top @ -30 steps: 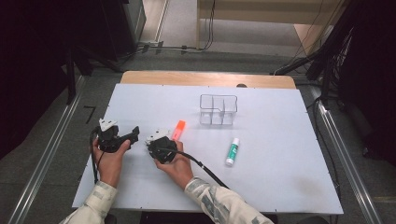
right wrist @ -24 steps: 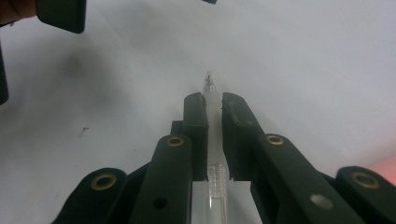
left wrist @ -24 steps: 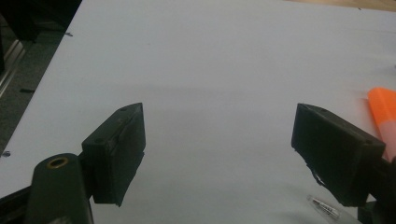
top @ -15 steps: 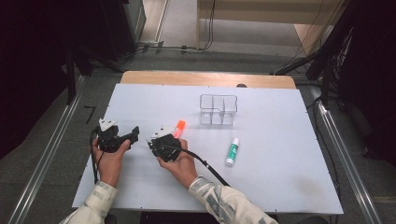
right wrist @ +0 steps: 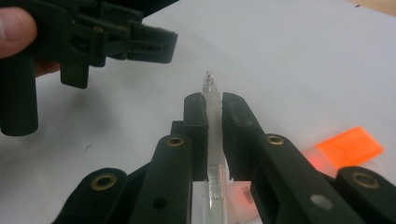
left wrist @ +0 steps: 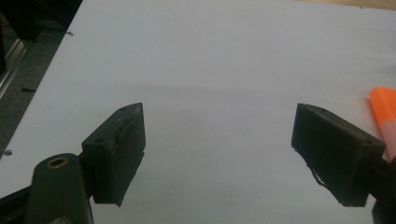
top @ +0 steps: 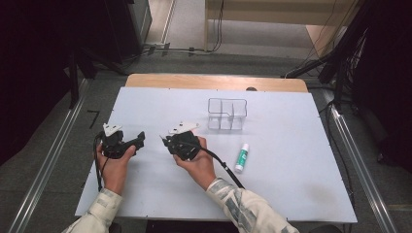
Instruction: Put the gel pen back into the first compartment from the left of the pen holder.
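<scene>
My right gripper [right wrist: 214, 100] is shut on a clear plastic pen [right wrist: 212, 109], whose tip pokes out past the jaws. In the high view that gripper [top: 167, 141] hovers over the white table, left of centre, and points left. An orange highlighter [right wrist: 348, 147] lies on the table just beside it. My left gripper [left wrist: 219, 114] stands open with nothing between its jaws, and the highlighter [left wrist: 385, 112] shows at that view's right edge. From above, the left gripper [top: 138, 139] is near the table's left side, facing the right one.
A clear plastic organizer [top: 227, 114] with compartments stands past the table's middle. A green and white glue stick [top: 242, 158] lies to the right of my right hand. The white table top [top: 301, 184] ends at a wooden strip [top: 214, 81] at the far edge.
My right gripper has risen and shifted slightly toward the far side with the pen in it. Its grey plate now covers the orange highlighter in the high view. The left gripper has stayed put.
</scene>
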Demonstrator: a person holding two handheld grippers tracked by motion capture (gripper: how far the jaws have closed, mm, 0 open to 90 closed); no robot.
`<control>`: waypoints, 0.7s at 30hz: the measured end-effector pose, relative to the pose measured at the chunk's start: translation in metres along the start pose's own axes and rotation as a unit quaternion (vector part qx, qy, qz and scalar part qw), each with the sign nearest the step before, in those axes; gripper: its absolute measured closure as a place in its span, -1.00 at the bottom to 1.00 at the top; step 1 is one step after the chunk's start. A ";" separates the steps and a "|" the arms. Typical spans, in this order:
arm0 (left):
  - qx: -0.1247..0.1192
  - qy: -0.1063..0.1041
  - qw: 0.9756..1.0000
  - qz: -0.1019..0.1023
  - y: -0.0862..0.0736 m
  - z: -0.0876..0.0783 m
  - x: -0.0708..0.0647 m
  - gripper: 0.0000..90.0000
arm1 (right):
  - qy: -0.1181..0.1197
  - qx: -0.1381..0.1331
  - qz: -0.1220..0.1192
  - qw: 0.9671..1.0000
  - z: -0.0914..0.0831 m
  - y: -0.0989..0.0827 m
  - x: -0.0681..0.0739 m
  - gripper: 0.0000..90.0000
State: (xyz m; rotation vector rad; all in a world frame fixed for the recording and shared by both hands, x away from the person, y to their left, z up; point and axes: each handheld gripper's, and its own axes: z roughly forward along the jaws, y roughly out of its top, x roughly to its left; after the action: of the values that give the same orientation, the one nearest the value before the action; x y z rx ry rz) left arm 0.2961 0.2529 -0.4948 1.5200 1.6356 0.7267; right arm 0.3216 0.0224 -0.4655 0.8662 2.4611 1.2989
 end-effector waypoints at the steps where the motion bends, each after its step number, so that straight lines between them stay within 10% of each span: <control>1: 0.000 0.000 1.000 0.000 0.000 0.000 0.000 -0.59 | -0.001 -0.003 0.001 1.000 -0.002 0.001 -0.003 0.75; 21: 0.001 -0.002 1.000 -0.002 0.000 0.001 -0.001 -0.59 | -0.039 -0.033 0.029 0.998 -0.038 0.018 -0.050 0.74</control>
State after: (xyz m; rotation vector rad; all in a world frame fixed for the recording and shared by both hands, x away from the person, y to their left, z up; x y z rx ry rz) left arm 0.2967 0.2518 -0.4953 1.5191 1.6370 0.7198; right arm 0.3517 -0.0250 -0.4325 0.9604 2.3368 1.3323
